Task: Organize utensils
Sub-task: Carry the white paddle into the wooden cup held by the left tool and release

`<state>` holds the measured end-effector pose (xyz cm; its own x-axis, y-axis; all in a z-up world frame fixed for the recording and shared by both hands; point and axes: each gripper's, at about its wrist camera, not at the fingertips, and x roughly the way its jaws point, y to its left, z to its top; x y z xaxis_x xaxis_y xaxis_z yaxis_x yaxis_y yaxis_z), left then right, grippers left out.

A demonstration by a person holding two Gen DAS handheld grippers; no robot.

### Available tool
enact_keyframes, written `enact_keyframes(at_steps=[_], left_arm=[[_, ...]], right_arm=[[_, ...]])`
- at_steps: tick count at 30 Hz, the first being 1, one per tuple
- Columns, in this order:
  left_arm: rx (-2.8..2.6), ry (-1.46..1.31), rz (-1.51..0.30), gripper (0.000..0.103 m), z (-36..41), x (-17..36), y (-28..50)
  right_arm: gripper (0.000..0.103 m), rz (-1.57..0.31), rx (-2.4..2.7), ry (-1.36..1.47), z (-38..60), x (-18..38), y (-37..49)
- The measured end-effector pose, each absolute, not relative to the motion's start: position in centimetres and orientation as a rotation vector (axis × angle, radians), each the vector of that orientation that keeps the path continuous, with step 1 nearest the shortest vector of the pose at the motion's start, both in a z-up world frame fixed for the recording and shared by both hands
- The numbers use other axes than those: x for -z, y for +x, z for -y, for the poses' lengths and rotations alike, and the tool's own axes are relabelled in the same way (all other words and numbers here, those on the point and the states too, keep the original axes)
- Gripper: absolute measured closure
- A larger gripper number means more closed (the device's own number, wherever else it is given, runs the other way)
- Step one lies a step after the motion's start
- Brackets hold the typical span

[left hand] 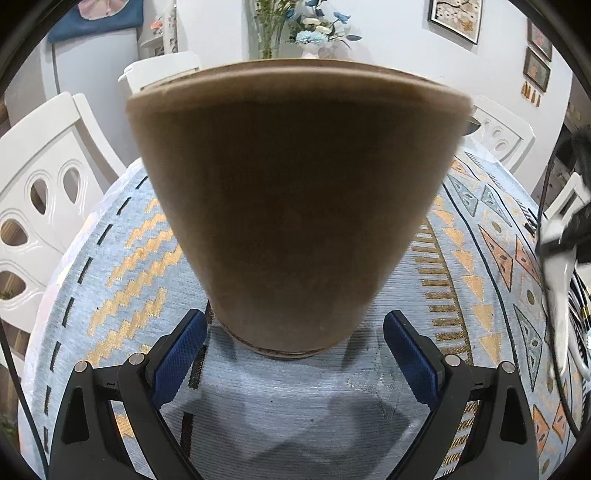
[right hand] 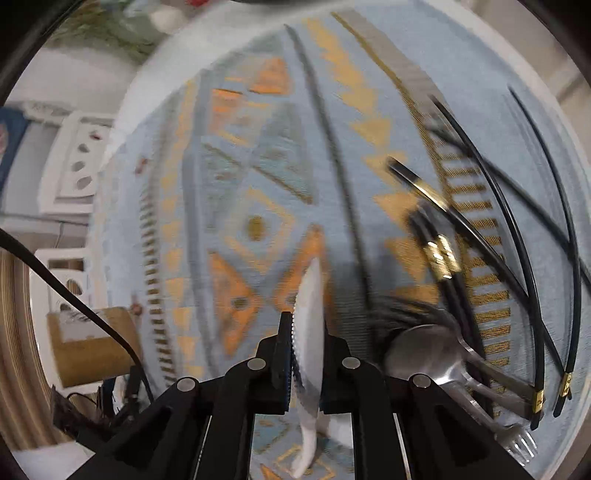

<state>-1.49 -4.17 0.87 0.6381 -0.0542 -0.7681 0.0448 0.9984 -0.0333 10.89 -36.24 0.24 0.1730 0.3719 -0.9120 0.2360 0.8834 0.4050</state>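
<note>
Your right gripper (right hand: 306,362) is clenching the white spoon (right hand: 309,332), its long axis running up between the jaws. Your left gripper (left hand: 295,347) is standing released around the holder (left hand: 295,206), so the spoon is heading leftward to it.

Brown holder (left hand: 299,206) upright on patterned bench (left hand: 122,258), filling view. Left gripper (left hand: 295,332) jaws spread either side of its base, blue pads apart from it. White chairs (left hand: 40,206) behind.

A home dining room: white chairs (left hand: 48,177), patterned tablecloth (left hand: 122,258), framed pictures (left hand: 456,16).
</note>
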Motion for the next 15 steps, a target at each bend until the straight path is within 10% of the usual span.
enact_keyframes(at_steps=[15], left_arm=[[0.056,-0.011,-0.852,0.007,4.7,-1.2,-2.5]], right_arm=[[0.094,-0.736,-0.403,0.282,21.1,-22.7,9.9]])
